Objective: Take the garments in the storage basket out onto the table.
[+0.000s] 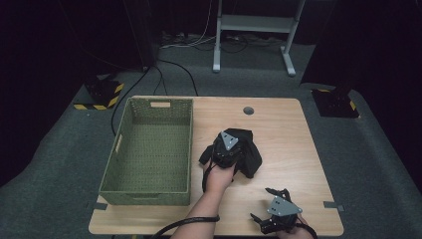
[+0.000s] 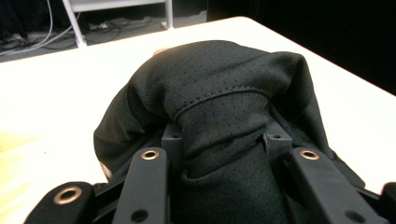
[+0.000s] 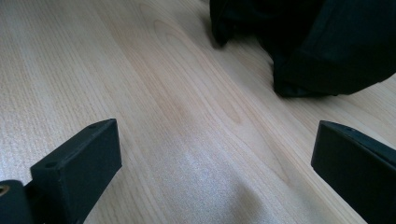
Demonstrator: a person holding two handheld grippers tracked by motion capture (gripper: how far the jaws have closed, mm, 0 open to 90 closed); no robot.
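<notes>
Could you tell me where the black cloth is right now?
In the high view the cloth lies mid-table, just right of the green basket, pinched in the left gripper.

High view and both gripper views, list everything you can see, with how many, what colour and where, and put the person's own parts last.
Table: one, light wood, centre of the high view.
Basket: one, green woven, on the table's left half, nothing in it.
Black garment: one, black perforated fabric, bunched on the table right of the basket.
Hole: one, round, dark, near the table's far edge.
Metal frame: one, light grey, on the floor beyond the table.
Floor cables: several, black and white, on the grey carpet behind the table.
Left gripper: one, black, shut on the black garment.
Right gripper: one, black, open above bare table at the near right.
Left hand: one, holding the left gripper.
</notes>
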